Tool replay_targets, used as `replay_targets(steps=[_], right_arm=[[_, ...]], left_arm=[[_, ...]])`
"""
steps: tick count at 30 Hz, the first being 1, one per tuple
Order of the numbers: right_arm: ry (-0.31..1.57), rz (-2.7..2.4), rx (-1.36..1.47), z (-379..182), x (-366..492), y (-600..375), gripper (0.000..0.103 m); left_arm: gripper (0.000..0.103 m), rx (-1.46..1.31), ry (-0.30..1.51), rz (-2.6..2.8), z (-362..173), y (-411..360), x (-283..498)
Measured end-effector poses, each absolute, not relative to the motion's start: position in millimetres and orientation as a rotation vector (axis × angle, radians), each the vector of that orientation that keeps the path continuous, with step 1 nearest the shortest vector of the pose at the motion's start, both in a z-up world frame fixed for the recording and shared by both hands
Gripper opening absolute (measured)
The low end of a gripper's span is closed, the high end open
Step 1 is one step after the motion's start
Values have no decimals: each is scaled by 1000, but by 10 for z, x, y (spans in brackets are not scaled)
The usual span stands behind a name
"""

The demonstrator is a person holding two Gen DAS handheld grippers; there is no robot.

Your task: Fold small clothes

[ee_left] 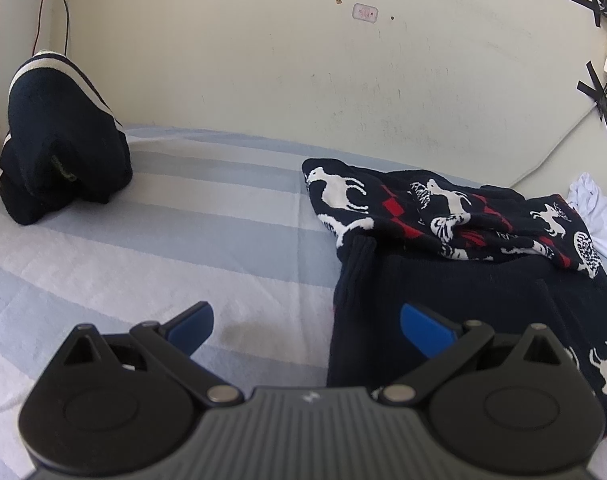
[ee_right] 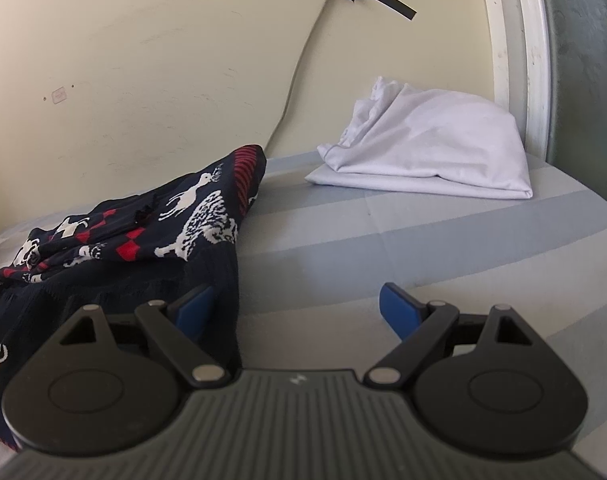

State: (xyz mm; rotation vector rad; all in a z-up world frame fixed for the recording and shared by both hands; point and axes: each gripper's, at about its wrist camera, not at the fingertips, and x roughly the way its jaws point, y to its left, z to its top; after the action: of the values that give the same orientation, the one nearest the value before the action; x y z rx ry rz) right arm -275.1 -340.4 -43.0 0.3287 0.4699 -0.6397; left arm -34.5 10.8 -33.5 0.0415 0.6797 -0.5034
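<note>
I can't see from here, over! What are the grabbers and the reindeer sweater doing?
Left gripper open, empty. Right gripper open, empty. Reindeer sweater rumpled on striped bed, not gripped. Nothing in the way.

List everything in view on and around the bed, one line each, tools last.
Patterned sweater: one, navy with white animals and red diamonds, crumpled mid-bed between the tools.
Dark garment: one, navy with cream stripes, heaped at the bed's far left against the wall.
White garment: one, white, loosely folded at the far right.
Bedsheet: one, blue and white stripes.
Tape crosses: two, black, holding a cable on the wall.
Left tool: one, black, blue pads, open.
Right tool: one, same, open.
</note>
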Motion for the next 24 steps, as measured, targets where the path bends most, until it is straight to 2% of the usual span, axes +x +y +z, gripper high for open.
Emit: replay_targets(steps=[24], right_arm=[[468, -639, 340, -438, -2756, -3438, 91]], left_arm=[[103, 53, 701, -522, -348, 69, -343]])
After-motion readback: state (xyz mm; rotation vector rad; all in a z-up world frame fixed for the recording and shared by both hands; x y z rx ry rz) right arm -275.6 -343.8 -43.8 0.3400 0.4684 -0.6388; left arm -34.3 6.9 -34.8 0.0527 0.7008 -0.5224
